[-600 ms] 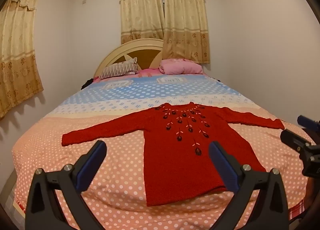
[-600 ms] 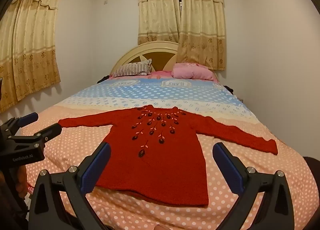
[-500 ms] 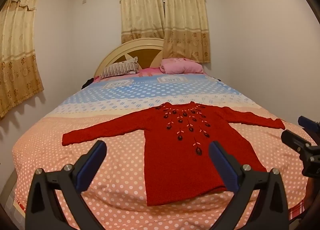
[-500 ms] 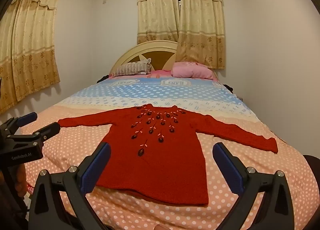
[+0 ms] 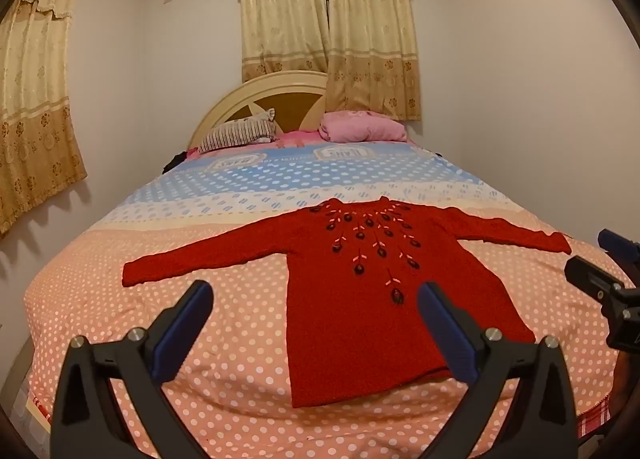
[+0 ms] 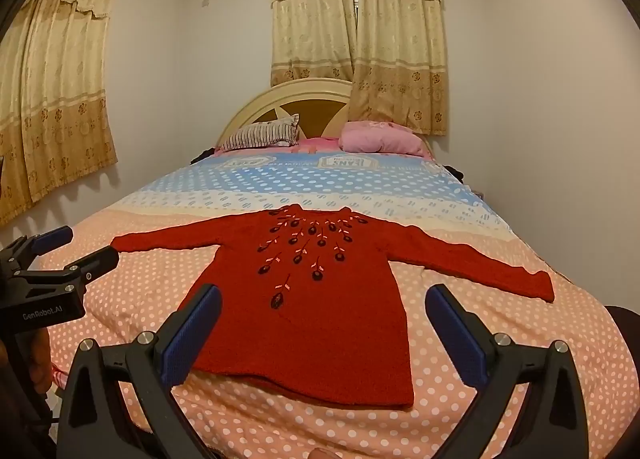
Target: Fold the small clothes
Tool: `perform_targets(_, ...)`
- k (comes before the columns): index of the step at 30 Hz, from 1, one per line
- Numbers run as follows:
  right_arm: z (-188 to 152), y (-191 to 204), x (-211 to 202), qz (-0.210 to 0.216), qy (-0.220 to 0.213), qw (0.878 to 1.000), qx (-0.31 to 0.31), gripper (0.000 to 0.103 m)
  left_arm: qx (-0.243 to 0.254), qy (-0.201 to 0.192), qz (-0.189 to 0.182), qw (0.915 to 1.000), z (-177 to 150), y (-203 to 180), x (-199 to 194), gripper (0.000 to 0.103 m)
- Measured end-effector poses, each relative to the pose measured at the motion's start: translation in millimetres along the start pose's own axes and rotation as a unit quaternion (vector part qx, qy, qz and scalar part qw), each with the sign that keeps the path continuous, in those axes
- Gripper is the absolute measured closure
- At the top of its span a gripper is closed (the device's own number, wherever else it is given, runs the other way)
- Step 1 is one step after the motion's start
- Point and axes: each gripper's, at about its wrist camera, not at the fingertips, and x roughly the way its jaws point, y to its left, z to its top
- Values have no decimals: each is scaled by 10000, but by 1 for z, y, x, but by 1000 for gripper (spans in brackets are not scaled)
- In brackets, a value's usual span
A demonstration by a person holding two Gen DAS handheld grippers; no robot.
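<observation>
A red sweater lies flat on the bed, front up, both sleeves stretched out to the sides and the hem toward the foot of the bed, close to its near edge. Over the last half second almost nothing has changed: the sweater has not been touched, and both tools hover at the foot of the bed much as they did, pointed slightly down at it. To my eye the folding has not begun, and this is the pause before the first reach.

The left hand-held gripper has its blue pads spread wide apart with nothing between them; the sweater's left half shows in the gap beyond. The right hand-held gripper is likewise wide apart and empty, framing the sweater's lower body. Each shows at the edge of the other's view, so they sit side by side.

The side of the left tool reads "GenRobot.AI" in the right view. The bedspread has printed badges near the pillows, with lettering too small and distorted for me to read with confidence.
</observation>
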Motion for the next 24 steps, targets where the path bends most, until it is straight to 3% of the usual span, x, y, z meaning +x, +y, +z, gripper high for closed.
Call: perform_targets(24, -7, 2, 5, 36, 82, 10000, 8, 1, -4, 21, 5, 10000, 3, -3, 1, 0)
